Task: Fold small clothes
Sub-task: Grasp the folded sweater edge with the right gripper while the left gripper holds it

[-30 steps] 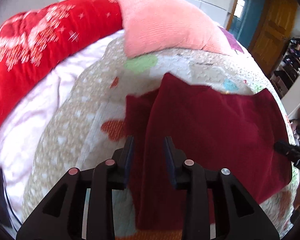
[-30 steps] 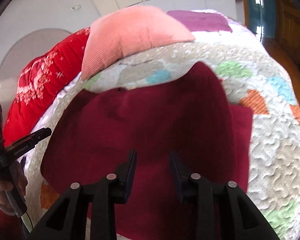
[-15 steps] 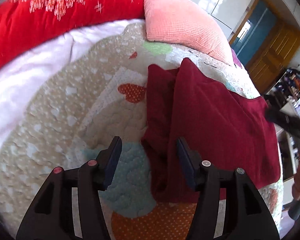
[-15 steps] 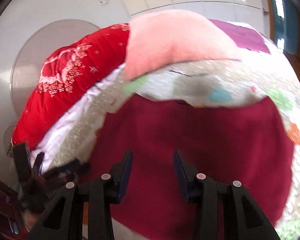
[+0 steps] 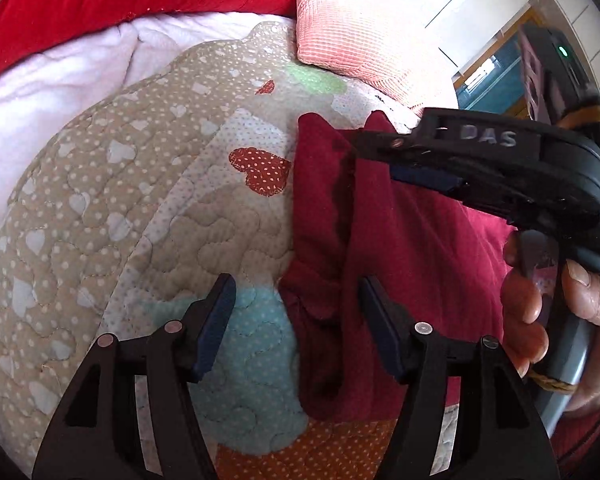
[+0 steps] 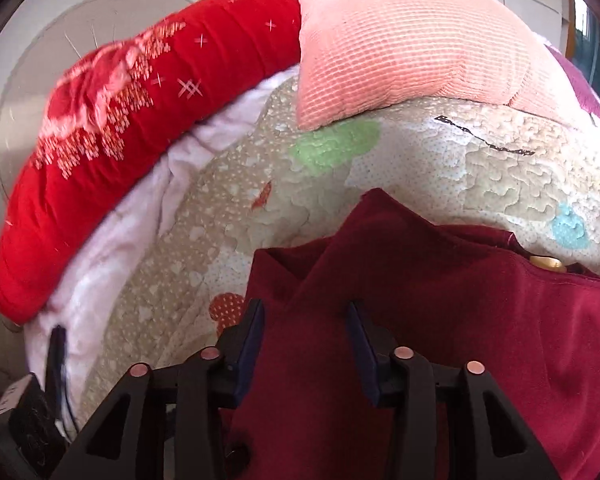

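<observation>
- The dark red cloth lies on the bed quilt, w/ its folded edge bunched at 12 o'clock from the left gripper.
- Left gripper: jaws opening, apart, the cloth edge between them but not pinched.
- Right gripper: jaws opening too, over the cloth, not squeezing it.
- Pink pillow & red blanket sit far off at 11–12 o'clock.
- To do it well, I think: pinch only the top layer at both ends, lift together, lay edges even, then pat flat.

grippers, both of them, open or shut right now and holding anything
left gripper: jaws opening, astride the maroon garment's folded edge, not gripping.
right gripper: jaws opening above the garment, holding nothing.
</observation>
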Action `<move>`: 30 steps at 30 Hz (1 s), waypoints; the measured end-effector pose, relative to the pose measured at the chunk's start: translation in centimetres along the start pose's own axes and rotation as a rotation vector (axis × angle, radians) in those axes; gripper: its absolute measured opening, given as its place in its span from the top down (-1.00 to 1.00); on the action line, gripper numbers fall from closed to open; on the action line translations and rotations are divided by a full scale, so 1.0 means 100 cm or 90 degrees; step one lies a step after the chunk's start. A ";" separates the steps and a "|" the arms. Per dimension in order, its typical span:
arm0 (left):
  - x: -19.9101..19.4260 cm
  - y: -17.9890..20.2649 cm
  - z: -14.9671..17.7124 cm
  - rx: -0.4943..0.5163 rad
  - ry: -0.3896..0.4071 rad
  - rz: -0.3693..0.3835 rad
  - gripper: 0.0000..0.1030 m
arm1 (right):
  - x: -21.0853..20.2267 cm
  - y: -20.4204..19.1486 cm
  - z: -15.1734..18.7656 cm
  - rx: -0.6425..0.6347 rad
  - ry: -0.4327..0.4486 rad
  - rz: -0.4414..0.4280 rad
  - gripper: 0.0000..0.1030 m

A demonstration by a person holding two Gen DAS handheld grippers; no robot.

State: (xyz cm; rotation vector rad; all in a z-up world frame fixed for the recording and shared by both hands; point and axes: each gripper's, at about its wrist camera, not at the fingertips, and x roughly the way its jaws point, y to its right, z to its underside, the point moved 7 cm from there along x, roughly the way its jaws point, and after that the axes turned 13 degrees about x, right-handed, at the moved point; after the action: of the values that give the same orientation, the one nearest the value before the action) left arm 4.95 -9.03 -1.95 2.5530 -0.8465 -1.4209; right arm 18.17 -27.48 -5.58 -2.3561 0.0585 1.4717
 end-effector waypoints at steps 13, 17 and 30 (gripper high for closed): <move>-0.014 -0.002 -0.004 0.006 0.020 -0.010 -0.25 | -0.013 -0.038 0.005 -0.118 0.043 0.000 1.00; -0.010 -0.006 -0.002 -0.012 0.007 0.004 -0.25 | -0.007 -0.033 0.009 -0.084 0.026 -0.016 0.99; -0.010 -0.005 -0.001 0.003 0.005 -0.012 -0.28 | 0.009 -0.013 0.009 -0.034 0.028 0.065 0.89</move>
State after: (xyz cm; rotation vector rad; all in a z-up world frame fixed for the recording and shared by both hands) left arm 4.84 -8.09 -1.38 2.5758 -0.8274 -1.4142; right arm 18.13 -25.88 -6.34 -2.4614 0.1539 1.4845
